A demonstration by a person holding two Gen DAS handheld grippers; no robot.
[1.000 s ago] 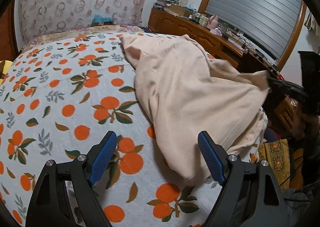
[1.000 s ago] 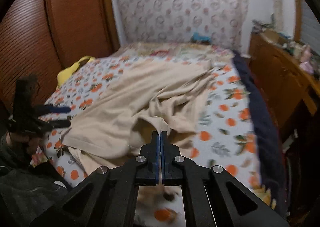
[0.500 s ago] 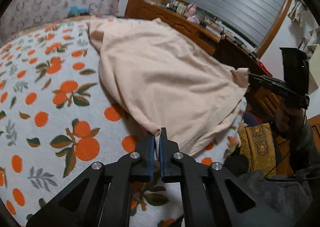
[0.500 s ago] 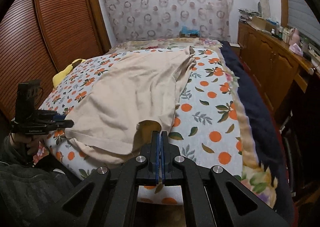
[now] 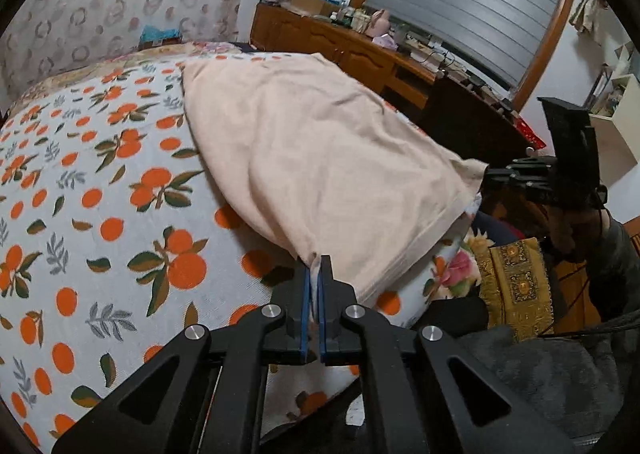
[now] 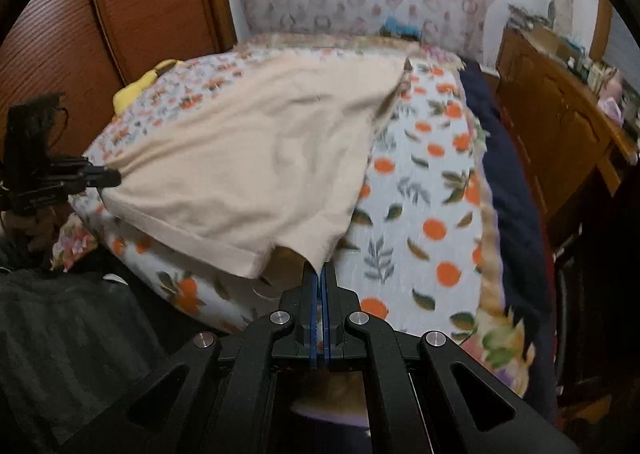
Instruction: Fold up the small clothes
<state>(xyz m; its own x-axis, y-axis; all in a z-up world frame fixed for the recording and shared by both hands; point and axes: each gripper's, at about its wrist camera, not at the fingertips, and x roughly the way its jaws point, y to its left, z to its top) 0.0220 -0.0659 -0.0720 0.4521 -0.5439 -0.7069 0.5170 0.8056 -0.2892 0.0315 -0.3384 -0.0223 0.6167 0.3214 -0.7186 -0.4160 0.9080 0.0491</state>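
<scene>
Both tongs are clamped on the near hem corners of the cream garment (image 5: pixel 320 158), left gripper (image 5: pixel 315 274), right gripper (image 6: pixel 321 274), stretching it across the bedspread (image 5: pixel 100 214); next, likely carry both corners toward the garment's far edge

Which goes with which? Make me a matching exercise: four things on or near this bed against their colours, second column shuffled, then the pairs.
Things:
1. garment
2. bedsheet
3. cabinet
4. gripper pads

Colours:
A. brown wood
B. blue
C. plain beige
D. white with oranges

Pairs: 1-C, 2-D, 3-A, 4-B
</scene>
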